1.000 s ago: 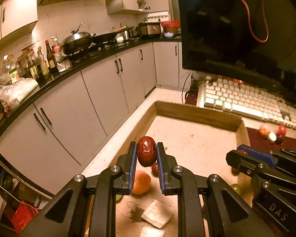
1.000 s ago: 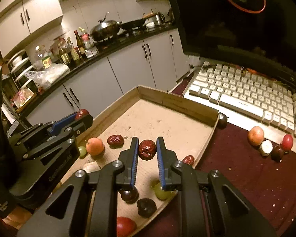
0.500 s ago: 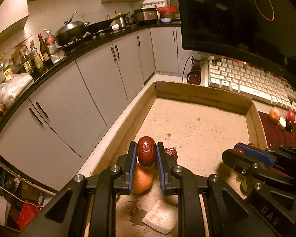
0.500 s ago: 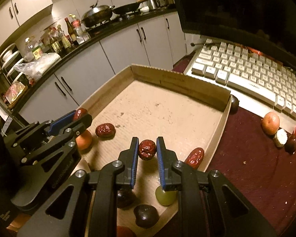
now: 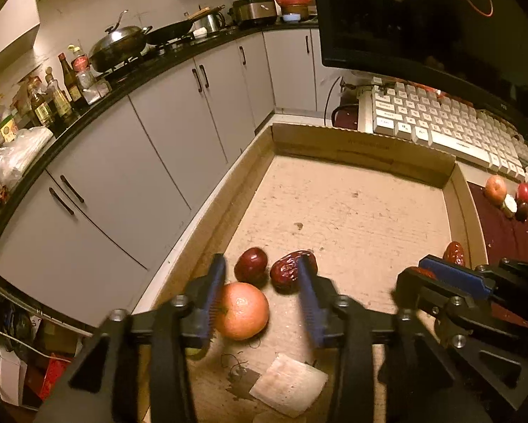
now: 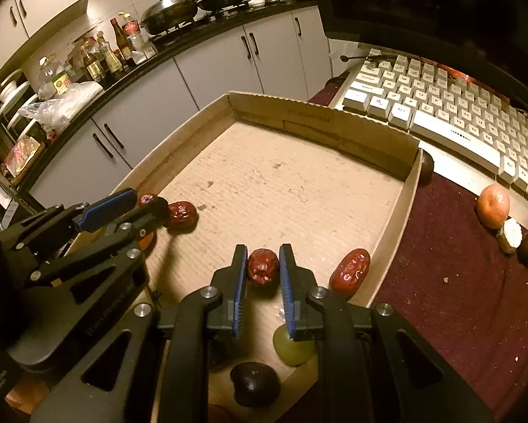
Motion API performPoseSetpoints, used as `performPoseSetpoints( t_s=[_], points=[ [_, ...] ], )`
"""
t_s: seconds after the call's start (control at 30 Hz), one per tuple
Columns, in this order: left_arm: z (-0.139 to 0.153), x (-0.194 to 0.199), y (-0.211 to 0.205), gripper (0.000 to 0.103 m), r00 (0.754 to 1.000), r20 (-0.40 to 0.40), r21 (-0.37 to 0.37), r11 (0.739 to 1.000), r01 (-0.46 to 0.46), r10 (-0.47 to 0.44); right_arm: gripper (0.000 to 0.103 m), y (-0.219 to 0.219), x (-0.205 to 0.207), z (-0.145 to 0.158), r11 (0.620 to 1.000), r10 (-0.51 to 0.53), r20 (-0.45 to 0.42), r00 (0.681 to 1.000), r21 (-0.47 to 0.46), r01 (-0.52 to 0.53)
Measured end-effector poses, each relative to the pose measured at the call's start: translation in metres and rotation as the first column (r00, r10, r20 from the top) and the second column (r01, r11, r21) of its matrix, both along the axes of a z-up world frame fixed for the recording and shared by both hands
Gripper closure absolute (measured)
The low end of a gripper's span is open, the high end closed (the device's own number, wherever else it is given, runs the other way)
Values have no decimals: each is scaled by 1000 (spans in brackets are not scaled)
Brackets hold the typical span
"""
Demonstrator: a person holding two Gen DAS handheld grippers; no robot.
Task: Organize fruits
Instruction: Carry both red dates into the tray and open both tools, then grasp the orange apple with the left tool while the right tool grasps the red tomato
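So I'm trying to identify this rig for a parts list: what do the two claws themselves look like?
Both look alike: the left claw and right claw are matte black linkage frames with silver bolt heads at the pivots. Each has two flat, straight fingers faced with ribbed blue pads. White lettering marks the side of the body, too blurred to read. No cables or sleeves show.

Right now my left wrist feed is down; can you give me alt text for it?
The left tool is open over a cardboard tray, above an orange, a smooth red jujube and a wrinkled one. The right tool enters at right; a white keyboard lies beyond.
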State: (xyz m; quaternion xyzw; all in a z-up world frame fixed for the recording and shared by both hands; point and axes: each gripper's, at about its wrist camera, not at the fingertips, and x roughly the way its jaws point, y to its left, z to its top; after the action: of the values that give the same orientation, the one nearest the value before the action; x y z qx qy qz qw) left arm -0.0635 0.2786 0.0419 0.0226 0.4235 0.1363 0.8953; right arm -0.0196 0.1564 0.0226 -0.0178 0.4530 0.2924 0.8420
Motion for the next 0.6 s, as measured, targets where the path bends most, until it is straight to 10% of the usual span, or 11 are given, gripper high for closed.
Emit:
performPoseSetpoints(
  t_s=[0.6],
  points=[
    [32,-15,-29,32,993,110,-26,998,51,-48,83,-104,4,31,977,-168,53,984,141,160]
  ],
)
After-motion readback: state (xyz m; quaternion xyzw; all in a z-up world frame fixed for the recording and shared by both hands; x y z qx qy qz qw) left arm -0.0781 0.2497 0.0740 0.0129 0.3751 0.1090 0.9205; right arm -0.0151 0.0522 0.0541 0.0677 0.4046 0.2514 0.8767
